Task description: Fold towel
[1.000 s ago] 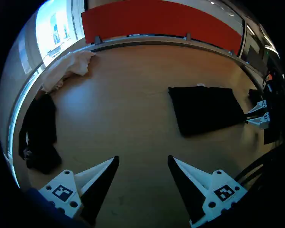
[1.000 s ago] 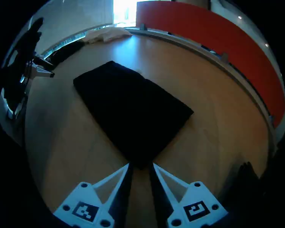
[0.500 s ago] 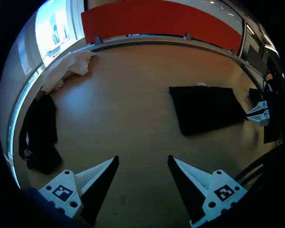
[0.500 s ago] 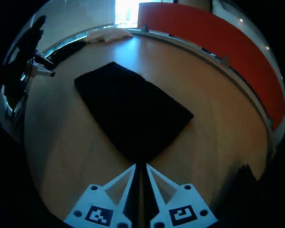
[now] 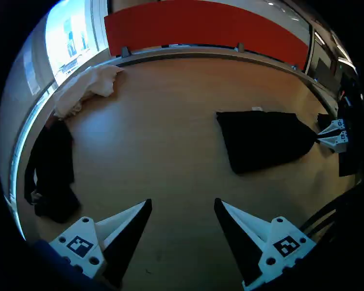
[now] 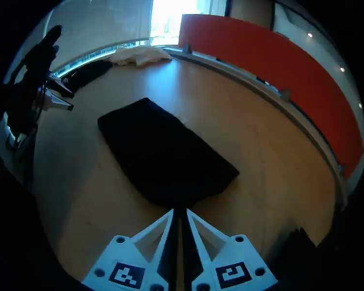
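Black towel [image 6: 162,155] lies flat on the wood counter [image 6: 264,145], a folded rectangle straight ahead of your right hand-held gripper [image 6: 180,213]. Its long axis runs diag. from that gripper's fingertips away & to the left. The far short end points toward your left hand-held gripper [image 6: 60,97], which sits well apart from the cloth.

Right fingers are together, clamped on the towel's near corner w/ the cloth pinched btwn the tips.

In the left gripper view the towel [image 5: 264,138] is ahead & to the right of your left hand-held gripper [image 5: 182,201], well apart from it. Here the long axis runs across, left to right. The towel's right corner is drawn to a point into the right hand-held gripper [image 5: 333,137].

Left fingers stand wide apart, holding nothing, over bare counter [image 5: 157,145].

Farther out from the left gripper:
- White cloth [image 5: 87,87] is bunched far ahead-left at the counter edge.
- Dark garment [image 5: 51,169] lies nearer on the left, along the same edge.
- Red panel [image 5: 206,24] stands behind the counter's far edge.
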The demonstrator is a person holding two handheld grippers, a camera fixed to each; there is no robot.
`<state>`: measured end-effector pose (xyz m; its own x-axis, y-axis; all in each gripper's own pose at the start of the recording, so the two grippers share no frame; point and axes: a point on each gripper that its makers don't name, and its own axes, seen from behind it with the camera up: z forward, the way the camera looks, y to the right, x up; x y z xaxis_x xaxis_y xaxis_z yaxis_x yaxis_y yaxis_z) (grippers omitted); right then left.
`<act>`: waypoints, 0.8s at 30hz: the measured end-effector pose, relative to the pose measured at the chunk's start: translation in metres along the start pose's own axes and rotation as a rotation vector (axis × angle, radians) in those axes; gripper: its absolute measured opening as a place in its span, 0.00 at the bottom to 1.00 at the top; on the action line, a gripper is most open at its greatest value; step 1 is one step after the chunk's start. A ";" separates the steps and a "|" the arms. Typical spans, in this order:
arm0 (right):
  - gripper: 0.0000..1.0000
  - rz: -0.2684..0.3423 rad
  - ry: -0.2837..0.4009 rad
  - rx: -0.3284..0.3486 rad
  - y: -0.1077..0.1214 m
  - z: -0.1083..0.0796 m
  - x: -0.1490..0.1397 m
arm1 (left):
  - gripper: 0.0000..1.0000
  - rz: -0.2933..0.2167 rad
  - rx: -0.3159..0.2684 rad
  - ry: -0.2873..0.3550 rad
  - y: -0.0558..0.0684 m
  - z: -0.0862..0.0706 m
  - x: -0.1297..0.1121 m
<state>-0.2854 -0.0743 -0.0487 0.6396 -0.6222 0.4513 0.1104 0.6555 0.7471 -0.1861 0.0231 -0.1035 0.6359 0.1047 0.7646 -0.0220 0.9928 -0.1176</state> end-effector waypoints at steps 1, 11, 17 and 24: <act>0.04 -0.007 0.007 -0.001 0.001 -0.001 0.005 | 0.95 -0.001 0.000 0.001 0.000 0.000 0.000; 0.04 -0.070 0.075 -0.002 0.004 -0.007 0.057 | 0.95 -0.007 0.001 0.009 -0.003 -0.005 0.001; 0.04 -0.104 0.117 0.001 0.003 -0.007 0.089 | 0.95 -0.012 0.005 0.014 -0.005 -0.008 0.001; 0.04 -0.136 0.154 0.010 0.000 -0.004 0.120 | 0.95 -0.017 0.006 0.022 -0.007 -0.010 0.004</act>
<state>-0.2060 -0.1476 0.0035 0.7281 -0.6313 0.2670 0.1961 0.5651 0.8014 -0.1761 0.0156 -0.1058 0.6528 0.0867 0.7525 -0.0158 0.9948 -0.1009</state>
